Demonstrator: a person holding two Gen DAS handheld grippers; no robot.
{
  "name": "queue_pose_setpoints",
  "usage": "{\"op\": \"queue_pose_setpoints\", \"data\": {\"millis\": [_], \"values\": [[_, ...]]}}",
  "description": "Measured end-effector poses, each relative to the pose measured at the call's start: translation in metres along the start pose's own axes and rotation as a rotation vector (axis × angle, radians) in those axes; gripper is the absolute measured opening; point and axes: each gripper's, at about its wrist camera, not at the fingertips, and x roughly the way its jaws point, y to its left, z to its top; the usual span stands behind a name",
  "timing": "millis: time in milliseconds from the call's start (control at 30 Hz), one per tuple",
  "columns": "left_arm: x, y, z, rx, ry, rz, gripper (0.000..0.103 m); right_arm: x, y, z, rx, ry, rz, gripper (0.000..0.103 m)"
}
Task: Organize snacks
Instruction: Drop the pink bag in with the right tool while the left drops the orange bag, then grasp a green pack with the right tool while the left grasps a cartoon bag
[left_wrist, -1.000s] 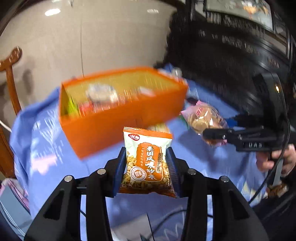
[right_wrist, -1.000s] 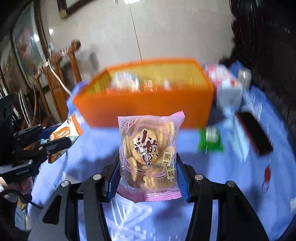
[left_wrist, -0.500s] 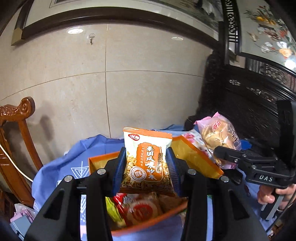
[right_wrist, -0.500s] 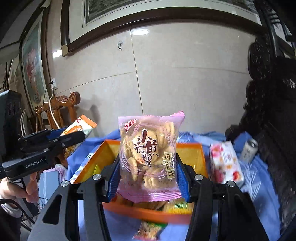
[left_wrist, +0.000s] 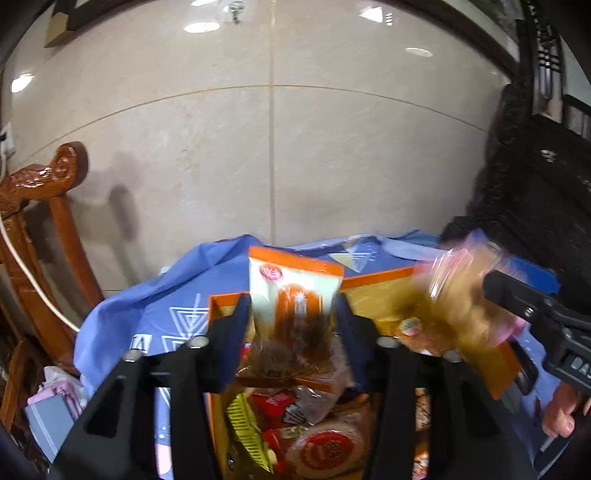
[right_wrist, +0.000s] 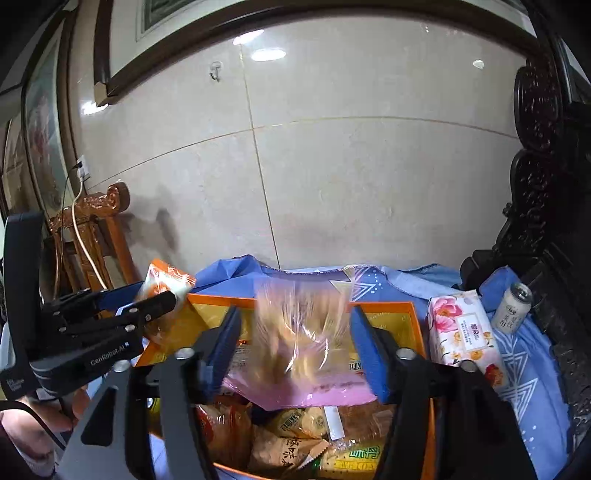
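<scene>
Both grippers hang over the orange box (left_wrist: 369, 280) of snacks. My left gripper (left_wrist: 291, 332) has its jaws spread, and the orange peanut packet (left_wrist: 291, 299) between them is blurred and dropping clear of the pads. My right gripper (right_wrist: 295, 347) also has its jaws spread, and the pink cracker bag (right_wrist: 299, 332) is blurred and falling between them. The right gripper and its bag (left_wrist: 469, 295) show at the right of the left wrist view. The left gripper (right_wrist: 155, 306) and its packet (right_wrist: 162, 280) show at the left of the right wrist view. The box rim (right_wrist: 384, 305) holds several snack packets.
The box sits on a blue cloth (right_wrist: 524, 373). A floral tissue pack (right_wrist: 461, 332) and a drink can (right_wrist: 513, 302) lie right of the box. A carved wooden chair (left_wrist: 40, 229) stands at the left, dark carved furniture (right_wrist: 543, 184) at the right, a tiled wall behind.
Both grippers have moved over the box and tilted down. Both sets of jaws have opened, and the peanut packet and cracker bag are slipping out, blurred in motion.
</scene>
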Motion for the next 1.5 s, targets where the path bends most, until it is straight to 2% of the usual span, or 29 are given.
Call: {"op": "queue_pose_setpoints", "data": {"millis": [67, 300, 400, 500, 633, 800, 900, 967, 1033, 1167, 1233, 1333, 1500], "values": [[-0.005, 0.000, 0.000, -0.005, -0.036, 0.061, 0.094, -0.001, -0.001, -0.001, 0.006, -0.002, -0.010, 0.071], [-0.031, -0.004, 0.000, 0.004, -0.068, 0.052, 0.095, -0.023, -0.004, -0.010, 0.008, -0.014, -0.026, 0.076], [-0.041, -0.010, -0.003, -0.001, -0.061, 0.039, 0.099, -0.036, -0.007, -0.017, 0.017, -0.007, -0.021, 0.084], [-0.056, -0.014, -0.015, -0.007, -0.054, 0.007, 0.099, -0.054, -0.011, -0.028, 0.025, -0.004, -0.028, 0.099], [-0.075, -0.014, -0.040, -0.051, -0.055, -0.025, 0.099, -0.076, -0.023, -0.050, 0.050, 0.003, -0.033, 0.099], [-0.092, -0.010, -0.085, -0.113, -0.038, -0.047, 0.099, -0.093, -0.049, -0.104, 0.056, 0.062, -0.109, 0.099], [-0.098, -0.010, -0.117, -0.141, -0.034, -0.070, 0.099, -0.095, -0.071, -0.149, 0.128, 0.104, -0.090, 0.099], [-0.099, -0.013, -0.139, -0.152, -0.012, -0.097, 0.099, -0.098, -0.085, -0.180, 0.206, 0.080, -0.076, 0.099], [-0.095, -0.016, -0.152, -0.149, 0.024, -0.106, 0.099, -0.094, -0.092, -0.198, 0.235, 0.113, -0.041, 0.100], [-0.089, -0.027, -0.173, -0.113, 0.075, -0.116, 0.099, -0.065, -0.093, -0.204, 0.166, 0.270, -0.172, 0.099], [-0.090, -0.033, -0.180, -0.084, 0.082, -0.108, 0.099, -0.053, -0.095, -0.202, 0.161, 0.284, -0.149, 0.099], [-0.088, -0.039, -0.187, -0.063, 0.099, -0.117, 0.099, -0.037, -0.098, -0.200, 0.137, 0.284, -0.182, 0.099], [-0.084, -0.044, -0.194, -0.031, 0.130, -0.112, 0.099, -0.013, -0.107, -0.198, 0.127, 0.312, -0.174, 0.097]]}}
